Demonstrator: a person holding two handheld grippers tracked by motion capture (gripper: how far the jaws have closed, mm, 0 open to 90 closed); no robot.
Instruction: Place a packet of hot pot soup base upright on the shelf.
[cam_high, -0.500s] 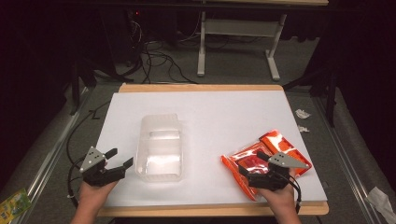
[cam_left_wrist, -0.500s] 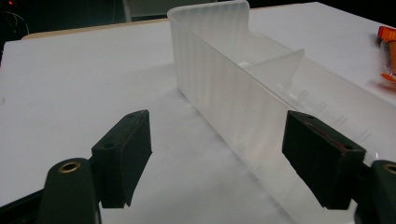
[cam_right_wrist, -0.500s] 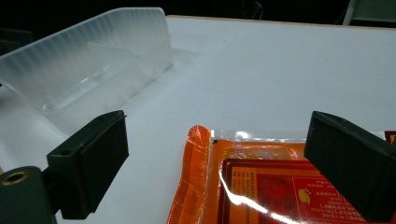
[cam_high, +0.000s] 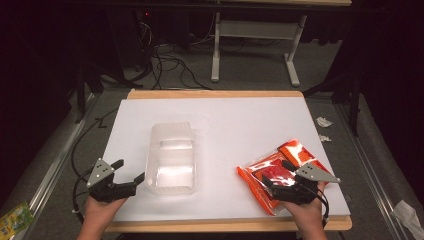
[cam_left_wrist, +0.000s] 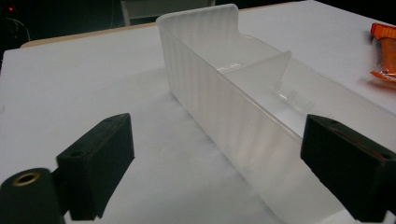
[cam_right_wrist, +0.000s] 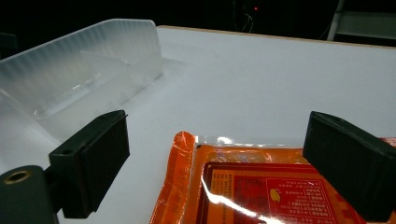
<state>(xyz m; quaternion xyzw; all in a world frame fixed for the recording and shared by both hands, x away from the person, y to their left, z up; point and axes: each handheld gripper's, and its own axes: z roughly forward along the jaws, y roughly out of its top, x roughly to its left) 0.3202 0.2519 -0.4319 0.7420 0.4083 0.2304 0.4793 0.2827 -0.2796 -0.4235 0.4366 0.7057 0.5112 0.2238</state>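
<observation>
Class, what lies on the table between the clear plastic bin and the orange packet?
Nothing: between the bin and the packet the high view shows bare white table.

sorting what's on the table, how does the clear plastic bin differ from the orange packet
The clear plastic bin is frosted, see-through and rigid with upright walls; the orange packet is bright orange, flat and printed. The bin sits left of centre, by the left gripper; the packet lies near the right edge, under the right gripper. Both rest on the white table, ungrasped.

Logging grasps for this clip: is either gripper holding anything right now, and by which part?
Nothing is held. The left gripper is open beside the clear bin; the right gripper is open over the orange packet.
</observation>
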